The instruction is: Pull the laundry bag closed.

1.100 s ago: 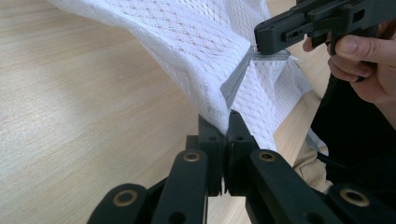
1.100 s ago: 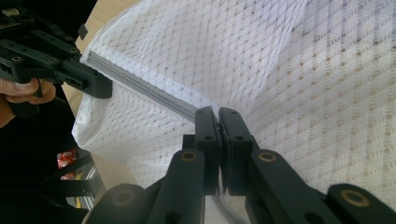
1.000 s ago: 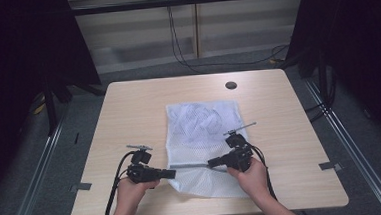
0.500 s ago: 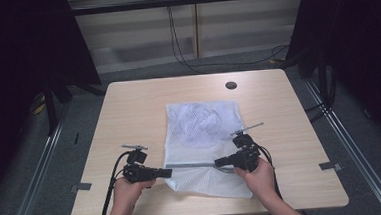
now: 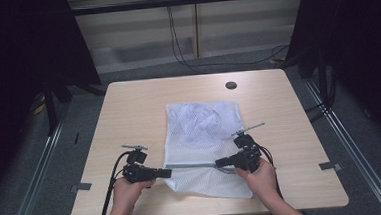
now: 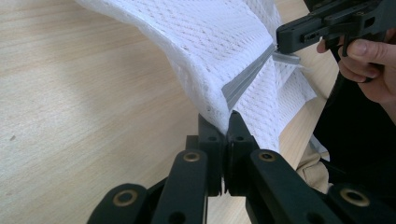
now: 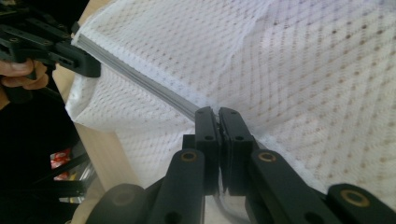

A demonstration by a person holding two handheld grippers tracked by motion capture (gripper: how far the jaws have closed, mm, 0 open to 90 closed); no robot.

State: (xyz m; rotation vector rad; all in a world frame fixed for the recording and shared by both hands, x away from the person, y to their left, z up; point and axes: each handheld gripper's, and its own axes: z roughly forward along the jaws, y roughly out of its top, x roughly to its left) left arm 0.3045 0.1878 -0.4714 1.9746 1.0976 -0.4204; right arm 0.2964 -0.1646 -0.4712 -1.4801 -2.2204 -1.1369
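A white mesh bag [image 5: 202, 129] lies flat on the wooden table [image 5: 128, 111], its near end lifted. Along that end runs a grey zipper strip [image 5: 192, 165], stretched between both grippers. My left gripper [image 5: 168, 173] is shut on the strip's left end, seen close in the left gripper view as jaws [image 6: 227, 122] pinching mesh and grey strip [image 6: 245, 77]. My right gripper [image 5: 218, 162] is shut on the strip's right end; in the right gripper view its tips [image 7: 218, 114] clamp the strip [image 7: 140, 77], with the other gripper [image 7: 91, 65] farther off.
A dark round hole [image 5: 230, 85] sits near the table's far right edge. Black cables trail from both grippers over the near edge. Bare wood lies on both sides of the bag. Dark curtains and floor rails flank the table.
My right hand has shifted slightly to the right with the strip's end, drawing the strip straighter. The left hand has stayed put.
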